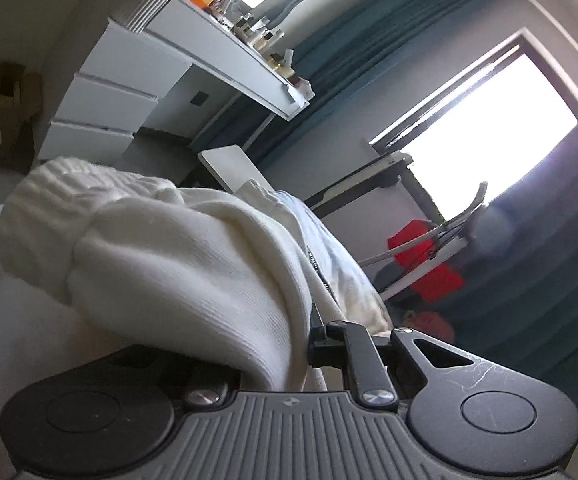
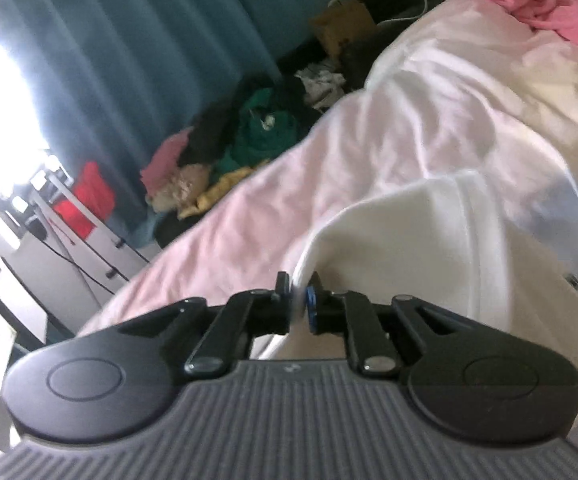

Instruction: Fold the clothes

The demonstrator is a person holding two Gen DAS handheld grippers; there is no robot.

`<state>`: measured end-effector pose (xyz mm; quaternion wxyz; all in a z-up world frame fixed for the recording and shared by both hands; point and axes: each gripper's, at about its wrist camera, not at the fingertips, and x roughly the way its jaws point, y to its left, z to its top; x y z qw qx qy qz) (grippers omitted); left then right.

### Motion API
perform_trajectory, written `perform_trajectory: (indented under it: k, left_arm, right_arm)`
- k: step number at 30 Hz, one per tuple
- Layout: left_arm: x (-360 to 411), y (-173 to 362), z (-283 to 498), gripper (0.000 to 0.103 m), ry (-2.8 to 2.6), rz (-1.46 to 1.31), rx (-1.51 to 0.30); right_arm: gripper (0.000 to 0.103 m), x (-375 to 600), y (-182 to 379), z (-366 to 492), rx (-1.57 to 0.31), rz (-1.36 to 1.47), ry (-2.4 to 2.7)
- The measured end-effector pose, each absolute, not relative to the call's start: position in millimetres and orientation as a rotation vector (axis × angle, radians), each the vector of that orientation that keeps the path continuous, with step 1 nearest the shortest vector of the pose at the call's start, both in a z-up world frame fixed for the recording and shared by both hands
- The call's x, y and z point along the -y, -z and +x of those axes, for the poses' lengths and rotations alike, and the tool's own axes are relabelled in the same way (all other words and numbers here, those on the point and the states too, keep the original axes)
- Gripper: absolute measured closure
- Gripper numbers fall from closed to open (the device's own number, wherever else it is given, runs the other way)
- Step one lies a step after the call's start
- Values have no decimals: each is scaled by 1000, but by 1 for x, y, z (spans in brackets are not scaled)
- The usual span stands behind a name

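Left gripper (image 1: 313, 344): jaws closed on the cream sweater (image 1: 193, 256); only the right finger shows, the left one lies buried under the knit.
Cream sweater, left wrist view: heaped over the gripper from 6 o'clock up to 10 o'clock, its ribbed cuff (image 1: 49, 208) at 9 o'clock (the fabric sags onto the gripper body).
White dresser (image 1: 101, 96): at 10 o'clock, drawers shut.
Window (image 1: 489, 120): bright, at 2 o'clock, teal curtain (image 1: 369, 40) beside it.
Right gripper (image 2: 299, 304): jaws narrow, pinching a thin edge of the cream sweater (image 2: 409, 248) between the pads.
Cream sweater, right wrist view: runs from centre toward 4 o'clock, lying on the white bed sheet (image 2: 429, 112).
Clothes pile (image 2: 249, 144): on the floor at 10 o'clock (green, pink, yellow, black pieces).
Pink garment (image 2: 537, 4): on the bed at 1 o'clock, well apart from the sweater.
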<state>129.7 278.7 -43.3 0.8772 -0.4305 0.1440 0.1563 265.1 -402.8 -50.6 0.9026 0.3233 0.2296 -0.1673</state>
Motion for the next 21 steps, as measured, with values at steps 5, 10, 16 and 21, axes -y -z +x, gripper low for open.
perform_trajectory:
  k: [5,10,16,21]
  left_arm:
    - [-283,47,130,87,-320,-892,-326]
    - [-283,46,123,79,-271,-810,-389]
    - [-280,56,108,64,-236,-908,-512]
    - [-277,62,105,57,-211,-937,-546]
  right_arm:
    - [49,393,50,205,-469,666,289]
    - [49,381,47,136,-489,671,235]
    - [49,378,53,94,-582,695,217]
    - [49,378,64,76,-603,774,191]
